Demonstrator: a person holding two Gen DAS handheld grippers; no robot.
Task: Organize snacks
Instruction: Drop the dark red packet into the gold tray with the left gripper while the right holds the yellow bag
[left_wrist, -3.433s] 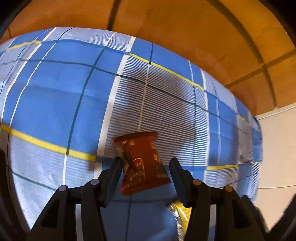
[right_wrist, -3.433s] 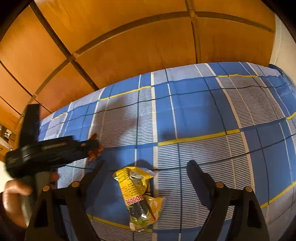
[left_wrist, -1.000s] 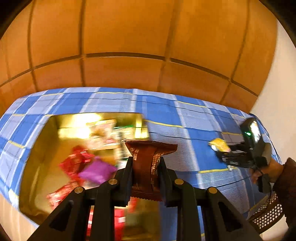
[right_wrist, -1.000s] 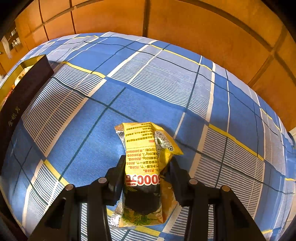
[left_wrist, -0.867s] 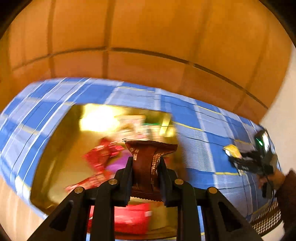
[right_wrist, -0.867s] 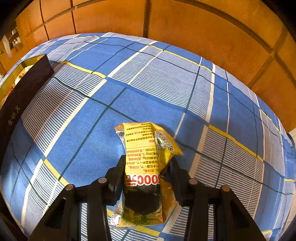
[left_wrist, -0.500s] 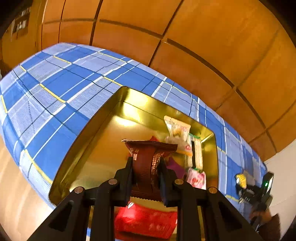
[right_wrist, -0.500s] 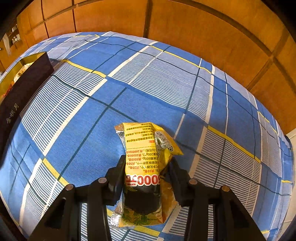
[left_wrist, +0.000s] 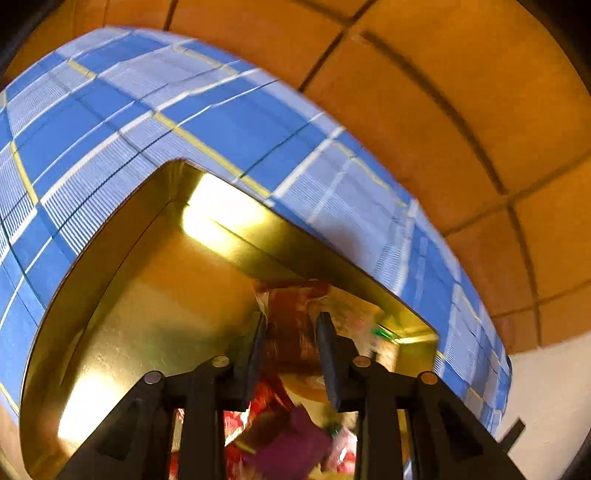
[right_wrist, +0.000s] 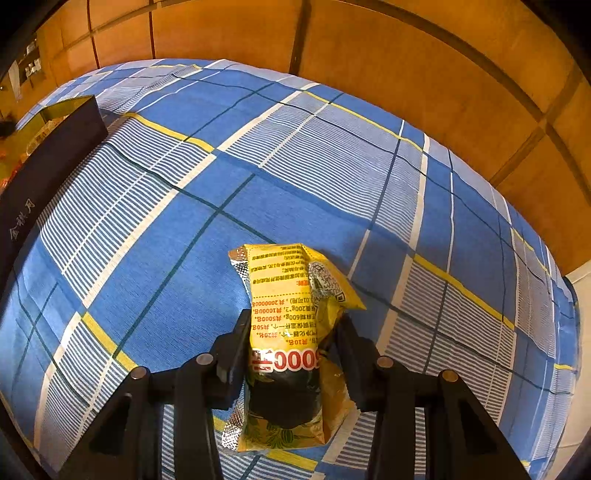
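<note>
Your left gripper points steeply down, both black fingers in view from the lower edge of the left wrist camera. Its jaws have just been opening; a narrow gap stands between the pads, with the brown packet between them. Blur hides whether the pads touch it.

Your right gripper also points steeply down. Its jaws stand partly closed, with both fingers pressed against the sides of the yellow packet, pinching it at mid-length. Neither of your hands shows in either view.
</note>
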